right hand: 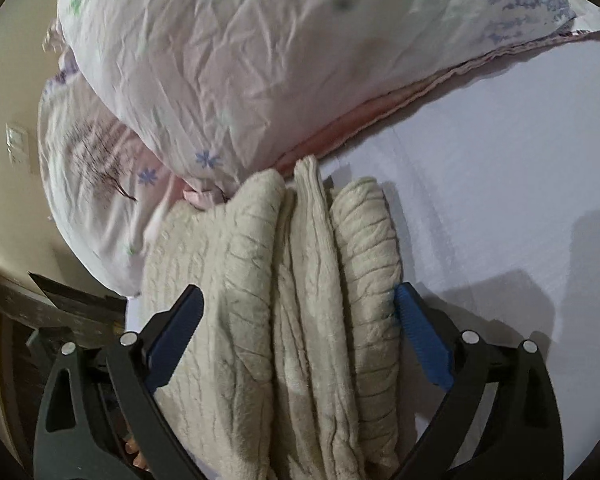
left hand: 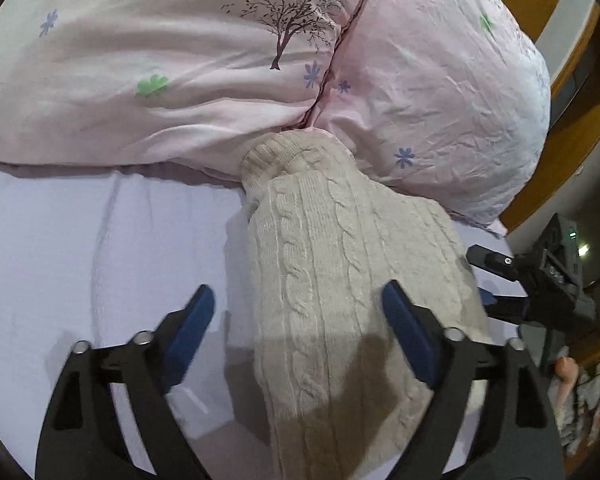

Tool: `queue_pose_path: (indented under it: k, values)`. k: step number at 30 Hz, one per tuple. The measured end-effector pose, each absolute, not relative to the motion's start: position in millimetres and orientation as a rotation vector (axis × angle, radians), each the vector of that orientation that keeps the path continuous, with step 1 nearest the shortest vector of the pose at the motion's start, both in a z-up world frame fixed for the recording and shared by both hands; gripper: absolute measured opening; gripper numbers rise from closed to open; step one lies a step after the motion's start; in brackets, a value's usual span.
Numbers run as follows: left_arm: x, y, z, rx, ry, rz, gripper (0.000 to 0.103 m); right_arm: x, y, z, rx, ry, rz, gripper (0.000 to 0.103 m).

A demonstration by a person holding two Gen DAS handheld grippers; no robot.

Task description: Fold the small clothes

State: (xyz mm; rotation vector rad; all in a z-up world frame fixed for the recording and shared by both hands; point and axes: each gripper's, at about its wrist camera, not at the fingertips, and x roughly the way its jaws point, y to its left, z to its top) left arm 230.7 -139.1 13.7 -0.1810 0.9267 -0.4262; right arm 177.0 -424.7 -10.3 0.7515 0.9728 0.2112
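Sweater [left hand: 340, 264] on sheet [left hand: 80, 248], duvet [left hand: 160, 80] behind, touching

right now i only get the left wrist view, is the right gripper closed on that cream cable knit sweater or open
Observer: Open. The right gripper straddles the cream cable knit sweater, blue pads wide apart.
Operator: is the sweater folded on that side
Observer: Yes, the right wrist view shows several stacked layers edge-on.
Operator: anything beyond it there
Observer: The pink floral pillow lies just past the layers, on the pale lilac bedsheet.
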Motion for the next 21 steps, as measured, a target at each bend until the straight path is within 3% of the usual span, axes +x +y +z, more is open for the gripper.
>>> queue_pose_path:
  k: [6,7,10,14,16,21]
  values:
    - [232,-143,4,-0.154,0.919,-0.388,0.102,180,-393,-3,0.553,0.977,0.158,0.096]
    - [231,-141,1,-0.164,0.927,-0.389,0.102,180,-388,-3,0.527,0.975,0.161,0.079]
    - [237,-137,-7,-0.234,0.982,-0.408,0.101,181,-384,-8,0.581,0.976,0.234,0.049]
    - [241,-140,-10,-0.318,1.027,-0.529,0.059,181,-396,-14,0.699,0.944,0.291,0.041]
    - [235,-136,-4,-0.29,0.998,-0.553,0.047,177,-395,-8,0.738,0.901,0.348,0.039]
    - [206,-74,24,-0.326,0.88,-0.527,0.043,178,-346,10,0.78,0.864,0.568,0.038]
